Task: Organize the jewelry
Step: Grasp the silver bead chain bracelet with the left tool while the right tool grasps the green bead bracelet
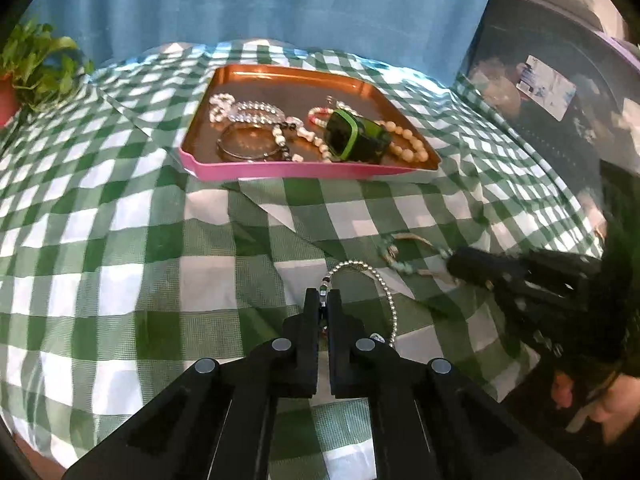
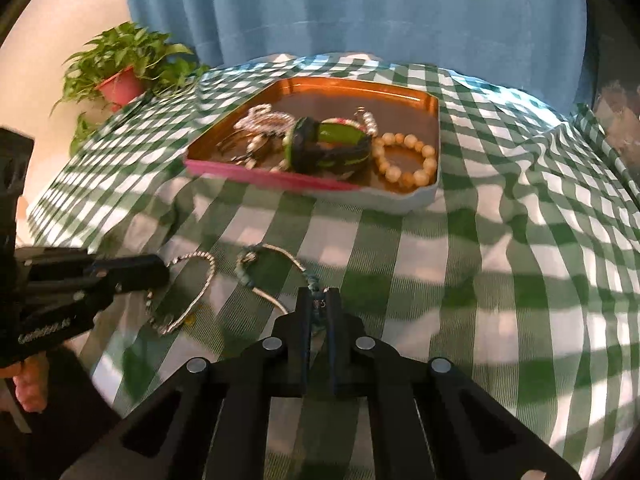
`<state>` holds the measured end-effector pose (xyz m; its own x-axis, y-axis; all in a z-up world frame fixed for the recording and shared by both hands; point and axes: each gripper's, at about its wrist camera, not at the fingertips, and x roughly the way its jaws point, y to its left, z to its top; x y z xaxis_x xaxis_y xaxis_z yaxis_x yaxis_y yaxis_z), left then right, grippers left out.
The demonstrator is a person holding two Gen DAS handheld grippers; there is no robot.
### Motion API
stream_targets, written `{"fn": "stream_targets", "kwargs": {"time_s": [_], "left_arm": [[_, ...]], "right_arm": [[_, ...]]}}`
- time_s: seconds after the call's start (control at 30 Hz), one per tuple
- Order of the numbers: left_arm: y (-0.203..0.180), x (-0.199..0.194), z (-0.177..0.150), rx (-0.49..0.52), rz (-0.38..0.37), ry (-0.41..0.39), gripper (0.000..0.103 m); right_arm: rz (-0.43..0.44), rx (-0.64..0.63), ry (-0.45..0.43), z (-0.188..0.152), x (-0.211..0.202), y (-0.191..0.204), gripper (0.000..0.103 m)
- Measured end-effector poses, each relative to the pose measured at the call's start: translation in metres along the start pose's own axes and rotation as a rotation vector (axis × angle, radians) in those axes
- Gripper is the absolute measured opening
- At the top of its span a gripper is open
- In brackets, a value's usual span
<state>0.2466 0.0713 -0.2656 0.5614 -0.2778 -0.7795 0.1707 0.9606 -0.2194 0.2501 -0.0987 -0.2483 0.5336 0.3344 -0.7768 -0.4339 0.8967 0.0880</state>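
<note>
A copper tray with a pink rim (image 1: 276, 170) (image 2: 280, 178) sits at the far side of the green checked cloth. It holds a green-and-black watch (image 1: 356, 138) (image 2: 324, 148), bead bracelets and a metal bangle (image 1: 244, 142). My left gripper (image 1: 323, 296) is shut on a silver bead chain (image 1: 384, 284) that loops on the cloth; the chain also shows in the right wrist view (image 2: 200, 284). My right gripper (image 2: 318, 298) is shut on a teal-beaded cord bracelet (image 2: 272, 276), which lies just right of the chain (image 1: 404, 254).
A potted plant in a red pot (image 2: 120, 80) stands at the far left. A blue curtain (image 1: 280, 4) hangs behind the table. A dark clear container (image 1: 552, 120) stands at the right. The cloth (image 2: 500, 280) is wrinkled.
</note>
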Motion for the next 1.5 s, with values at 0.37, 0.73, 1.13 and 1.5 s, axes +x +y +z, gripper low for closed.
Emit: {"fn": "stream_targets", "kwargs": {"time_s": [0.37, 0.73, 1.13, 1.5], "left_arm": [[-0.026, 0.011, -0.002, 0.135, 0.091, -0.017, 0.018], [-0.013, 0.008, 0.003, 0.042, 0.019, 0.007, 0.004], [-0.001, -0.011, 0.000, -0.023, 0.030, -0.028, 0.004], [-0.013, 0.005, -0.005, 0.073, 0.092, 0.003, 0.010]], "right_arm": [[0.039, -0.031, -0.002, 0.004, 0.007, 0.005, 0.018], [0.013, -0.057, -0.035, 0.007, -0.001, 0.007, 0.005], [0.069, 0.001, -0.059, -0.001, -0.026, 0.000, 0.005], [0.059, 0.019, 0.009, -0.005, -0.004, -0.006, 0.012]]}}
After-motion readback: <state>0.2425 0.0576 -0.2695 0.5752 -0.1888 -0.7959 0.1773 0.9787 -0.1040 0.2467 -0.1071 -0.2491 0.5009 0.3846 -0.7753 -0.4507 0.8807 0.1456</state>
